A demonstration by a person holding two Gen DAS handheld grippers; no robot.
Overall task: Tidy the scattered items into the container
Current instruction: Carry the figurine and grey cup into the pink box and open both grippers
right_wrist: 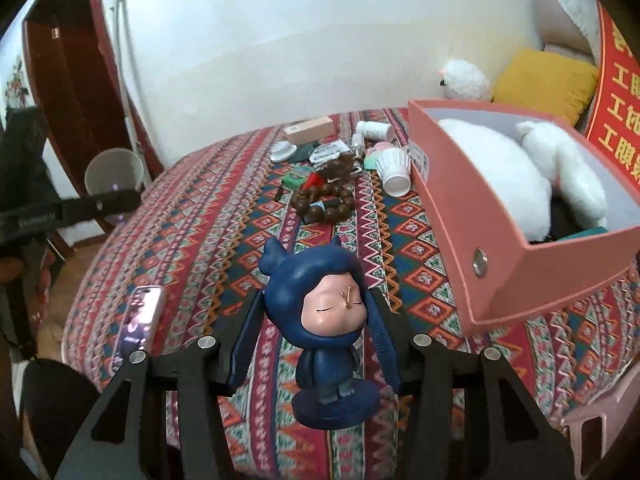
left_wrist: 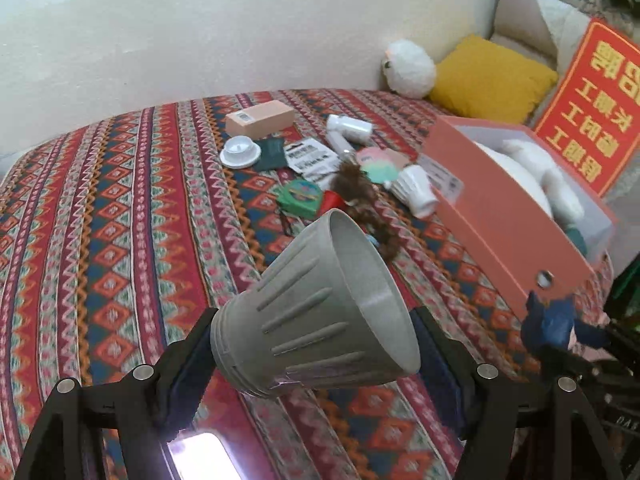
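My left claw (left_wrist: 316,344) grips a grey cup (left_wrist: 320,312); right claw (right_wrist: 312,328) clamps a blue figurine (right_wrist: 324,320) near the pink box (right_wrist: 500,248).

Both grippers closed on a load, held above the patterned surface.

The left gripper (left_wrist: 316,344) has its two black fingers (left_wrist: 188,364) pressed against opposite sides of a grey ribbed cup (left_wrist: 316,312) — the cup tilted, its mouth turned up and to the right. The right gripper (right_wrist: 316,320) clamps a blue figurine (right_wrist: 324,320) by the head, one blue-padded finger (right_wrist: 248,336) at each side; the figurine hangs upright between them. In the left wrist view the right gripper appears at the far right edge, well apart from the left.
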